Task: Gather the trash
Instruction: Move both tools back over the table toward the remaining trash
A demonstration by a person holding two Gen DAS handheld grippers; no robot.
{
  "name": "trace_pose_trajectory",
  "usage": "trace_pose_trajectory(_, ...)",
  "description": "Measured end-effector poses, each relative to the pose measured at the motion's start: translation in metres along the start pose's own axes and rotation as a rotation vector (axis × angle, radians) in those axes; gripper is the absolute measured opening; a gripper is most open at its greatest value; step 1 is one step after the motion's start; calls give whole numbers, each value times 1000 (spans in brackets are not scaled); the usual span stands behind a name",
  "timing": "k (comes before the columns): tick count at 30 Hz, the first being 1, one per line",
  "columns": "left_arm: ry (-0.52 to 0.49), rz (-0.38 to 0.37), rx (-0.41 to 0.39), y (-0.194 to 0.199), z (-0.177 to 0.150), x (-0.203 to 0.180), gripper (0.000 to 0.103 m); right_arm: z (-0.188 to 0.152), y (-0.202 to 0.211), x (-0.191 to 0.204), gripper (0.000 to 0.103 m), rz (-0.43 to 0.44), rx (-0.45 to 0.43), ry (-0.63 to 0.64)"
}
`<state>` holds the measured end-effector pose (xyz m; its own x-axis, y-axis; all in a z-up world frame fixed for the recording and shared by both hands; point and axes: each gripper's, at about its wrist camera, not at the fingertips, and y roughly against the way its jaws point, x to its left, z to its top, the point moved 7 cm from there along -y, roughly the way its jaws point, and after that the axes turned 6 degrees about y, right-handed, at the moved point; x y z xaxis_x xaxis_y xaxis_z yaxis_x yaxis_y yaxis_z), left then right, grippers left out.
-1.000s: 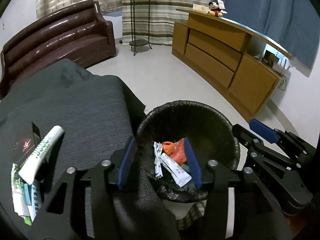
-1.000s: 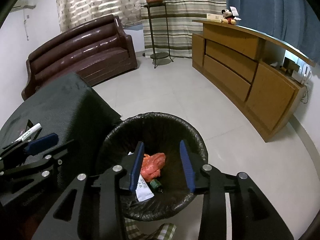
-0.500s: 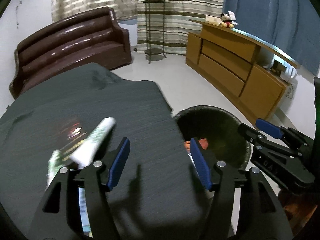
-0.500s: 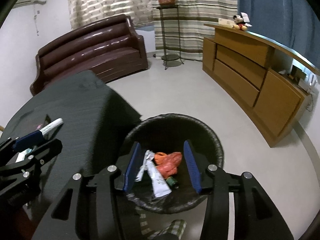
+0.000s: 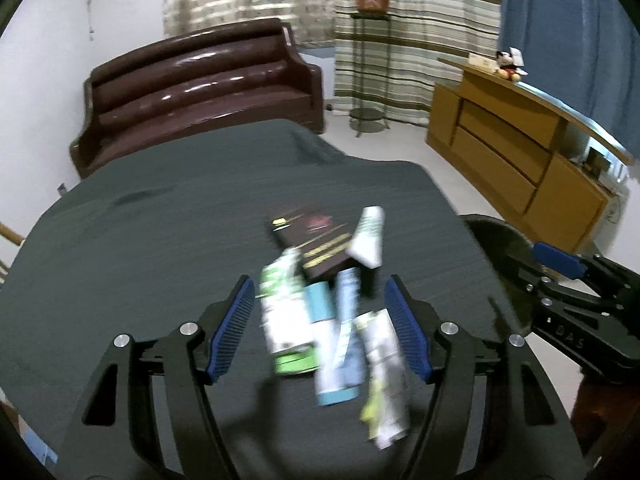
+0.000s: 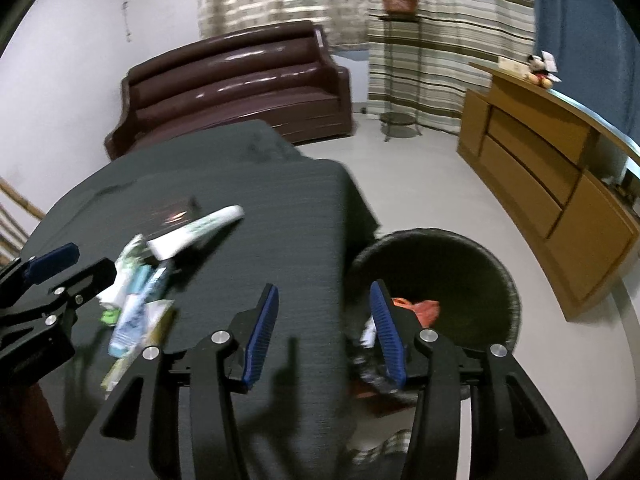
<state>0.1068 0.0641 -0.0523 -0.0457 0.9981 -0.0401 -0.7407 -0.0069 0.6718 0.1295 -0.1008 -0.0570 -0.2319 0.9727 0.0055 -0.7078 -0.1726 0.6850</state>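
A blurred pile of trash lies on the dark-clothed table (image 5: pixel 160 240): a white tube (image 5: pixel 368 236), a dark brown box (image 5: pixel 316 240), a green-and-white packet (image 5: pixel 284 312), a blue tube (image 5: pixel 336 344) and a pale wrapper (image 5: pixel 384 360). My left gripper (image 5: pixel 320 292) hovers over the pile with its jaws opening, the pads clear of the packets. My right gripper (image 6: pixel 324 292) is open and empty above the table's right edge, beside the black-lined bin (image 6: pixel 500 268), which holds an orange bag (image 6: pixel 424 308). In the right wrist view the pile (image 6: pixel 132 304) and the left gripper (image 6: pixel 76 268) are at the left.
A brown leather sofa (image 5: pixel 200 80) stands behind the table. A wooden cabinet (image 5: pixel 520 160) runs along the right wall, with a soft toy (image 5: pixel 506 66) on top. A plant stand (image 5: pixel 368 60) is by the striped curtains. Pale floor (image 6: pixel 420 184) lies between bin and cabinet.
Both grippers have swung left, away from the bin. The left one went from over the bin to over the pile, with its jaws wider. The right one is now above the table edge.
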Motion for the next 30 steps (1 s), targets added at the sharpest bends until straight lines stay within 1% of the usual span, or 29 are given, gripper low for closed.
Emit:
trace_pose_trajectory(6,48,54,9,7,-12,44,66,-4,0,38,48,42,9,46)
trace_pose_trajectory(12,92,92,22,12,-24,78,66,-9,1,73,48,76,22,89)
trace_pose_trajectory(22,129,98,33,14,-36,100,66,-19,-1,110,50,118,56,151)
trace_pose_trajectory(25,138,97,37,13,-38,103,66,-24,-5,116,50,109,77,165)
trace_pose_trajectory(30,147,90,46,11,-41,104,66,-31,-10,114,50,88,102,169)
